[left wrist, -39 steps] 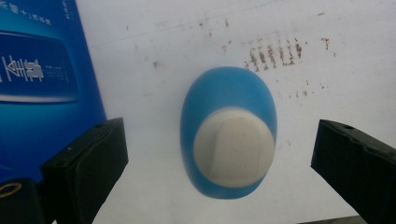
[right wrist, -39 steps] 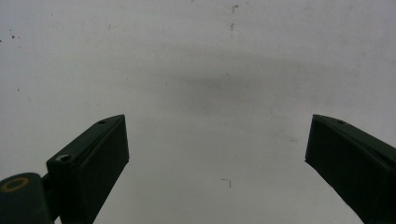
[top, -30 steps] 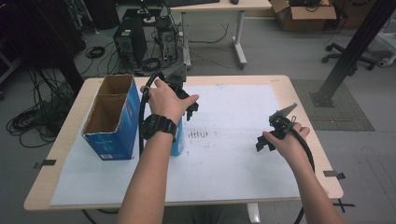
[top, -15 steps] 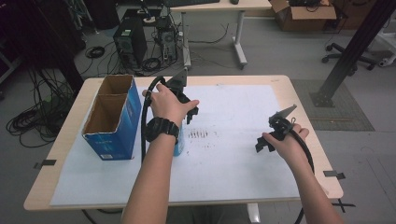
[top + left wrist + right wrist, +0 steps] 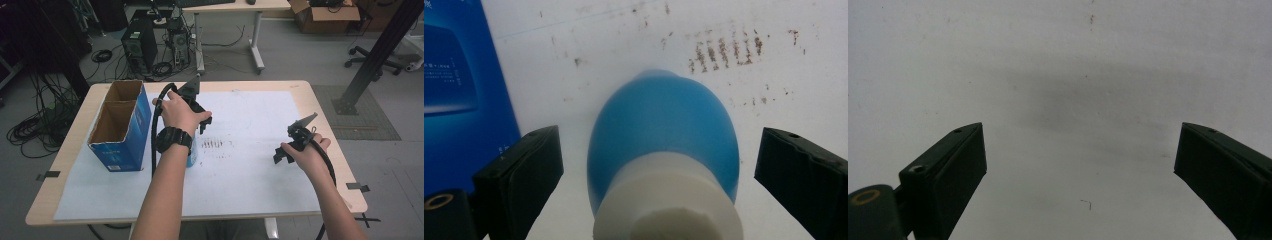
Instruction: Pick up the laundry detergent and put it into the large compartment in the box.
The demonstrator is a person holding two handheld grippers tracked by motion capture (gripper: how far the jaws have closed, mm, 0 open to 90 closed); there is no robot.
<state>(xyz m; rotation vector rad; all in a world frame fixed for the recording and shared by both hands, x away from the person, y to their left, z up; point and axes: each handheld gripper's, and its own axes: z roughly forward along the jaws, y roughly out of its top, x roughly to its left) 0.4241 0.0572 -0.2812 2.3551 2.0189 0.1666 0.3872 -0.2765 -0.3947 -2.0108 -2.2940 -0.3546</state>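
Note:
A blue rubber bulb (image 5: pixel 664 125) with a white neck (image 5: pixel 669 200) stands on the white paper, seen from above in the left gripper view. My left gripper (image 5: pixel 659 165) is open around it, a jaw on each side with gaps to the bulb. From the high view, the left gripper (image 5: pixel 204 121) sits under the hand, and a sliver of the bulb (image 5: pixel 192 159) shows beside the wrist. My right gripper (image 5: pixel 283 151) hovers open over bare paper at the right, its jaws (image 5: pixel 1080 170) holding nothing.
An open-topped blue cardboard box (image 5: pixel 125 145) with two compartments stands at the table's left, close to the bulb (image 5: pixel 454 90). Brown smudges (image 5: pixel 215 144) mark the white paper sheet (image 5: pixel 250 170). Beyond the table are computers, cables and another desk.
My left gripper has sunk a little over the bulb, hiding more of it under the wrist. The right gripper has hardly moved.

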